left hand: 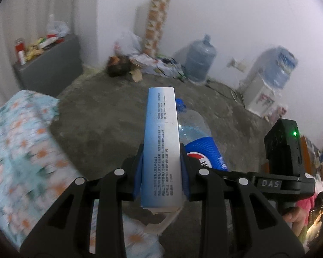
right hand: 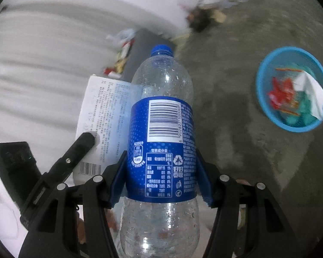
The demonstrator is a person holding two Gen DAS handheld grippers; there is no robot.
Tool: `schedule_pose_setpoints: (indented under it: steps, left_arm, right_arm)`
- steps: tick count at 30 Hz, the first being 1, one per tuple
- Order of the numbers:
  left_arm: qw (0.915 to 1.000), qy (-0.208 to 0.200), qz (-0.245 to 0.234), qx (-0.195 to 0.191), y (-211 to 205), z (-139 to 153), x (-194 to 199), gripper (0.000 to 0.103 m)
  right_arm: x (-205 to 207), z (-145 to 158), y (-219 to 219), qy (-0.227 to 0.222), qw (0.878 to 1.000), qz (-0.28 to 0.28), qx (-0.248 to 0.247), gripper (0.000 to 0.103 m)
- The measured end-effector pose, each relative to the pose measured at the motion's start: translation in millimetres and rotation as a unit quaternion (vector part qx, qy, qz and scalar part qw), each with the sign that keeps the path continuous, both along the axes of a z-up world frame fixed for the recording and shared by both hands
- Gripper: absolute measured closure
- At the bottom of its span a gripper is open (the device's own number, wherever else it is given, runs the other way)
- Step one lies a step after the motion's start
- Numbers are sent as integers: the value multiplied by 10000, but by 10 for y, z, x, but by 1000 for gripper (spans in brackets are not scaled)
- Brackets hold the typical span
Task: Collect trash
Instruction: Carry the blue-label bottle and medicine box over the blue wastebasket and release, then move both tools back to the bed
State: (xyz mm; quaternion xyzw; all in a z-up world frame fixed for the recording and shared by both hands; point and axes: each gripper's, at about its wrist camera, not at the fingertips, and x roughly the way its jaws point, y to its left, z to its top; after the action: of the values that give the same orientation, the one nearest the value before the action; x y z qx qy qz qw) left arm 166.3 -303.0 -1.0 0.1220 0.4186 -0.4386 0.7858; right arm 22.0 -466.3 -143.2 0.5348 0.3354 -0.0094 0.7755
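The plastic bottle (right hand: 161, 133) looks empty, with only little drops inside, so it is probably very light. Its thin clear wall would likely squash if squeezed hard, and it may be a bit slippery. The best place to hold it is around the blue label, where it is round and even, and that is where the right gripper (right hand: 160, 176) is clamped on it now, with a blue pad pressing on each side. The bottle lies along the fingers, its long way pointing forward and away, with the blue cap (right hand: 161, 50) at the far end. The long thin box (left hand: 162, 148) looks like light card that may bend or dent. The left gripper (left hand: 161, 174) pinches it narrowly near its lower end, a pad on each flat side. Its long way also points forward, and its near end looks open with a loose flap. The two things are held just beside each other above the grey floor (right hand: 236, 118). A blue basket (right hand: 264, 68) with some trash in it stands on the floor, off to the right of the bottle and well apart from it.
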Motion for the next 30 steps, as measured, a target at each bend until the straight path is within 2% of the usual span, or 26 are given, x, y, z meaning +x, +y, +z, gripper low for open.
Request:
schedule_pose_setpoints:
  steps: [4, 6, 13, 16, 17, 19, 21, 22, 24, 28, 30]
  left_arm:
    - [9987, 183, -316, 369, -527, -348, -4, 75]
    - [9965, 415, -449, 566, -800, -586, 20, 75]
    - [9891, 741, -693, 1065, -1547, -1211, 107, 75]
    - [9864, 834, -747, 1202, -1876, -1461, 156, 74]
    - [9863, 859, -736, 1197, -2006, -1567, 187, 73]
    - [9843, 962, -746, 1281, -2210, -1757, 229, 30]
    - [9830, 1008, -711, 1361, -2299, -1898, 270, 29]
    - [9831, 994, -606, 1415, -2275, -1924, 316, 29]
    - [9850, 1138, -503, 1195, -2178, -1853, 373, 29]
    - [9898, 1022, -353, 931, -1958, -1557, 448, 29]
    - [9931, 870, -325, 713, -1837, -1301, 457, 29]
  right_arm:
    - [-173, -387, -325, 342, 9977, -496, 294, 46]
    - [-263, -577, -518, 487, 9953, -722, 431, 46]
    - [-389, -1047, -1080, 1203, 9814, -1463, 326, 45]
    - [-399, -1316, -1352, 1248, 9768, -1675, 480, 43]
    - [-361, -1446, -1464, 1224, 9769, -1683, 490, 40]
    - [-305, -1742, -1655, 1231, 9747, -1751, 636, 33]
    - [-360, -1983, -1759, 1483, 9653, -1978, 846, 33]
    - [-408, -2073, -1783, 1515, 9608, -2089, 1009, 33]
    - [-487, -2083, -1746, 1318, 9587, -2249, 1139, 33]
    - [-522, -1973, -1663, 1277, 9608, -2318, 825, 33]
    - [-512, -1940, -1626, 1279, 9605, -2332, 818, 33]
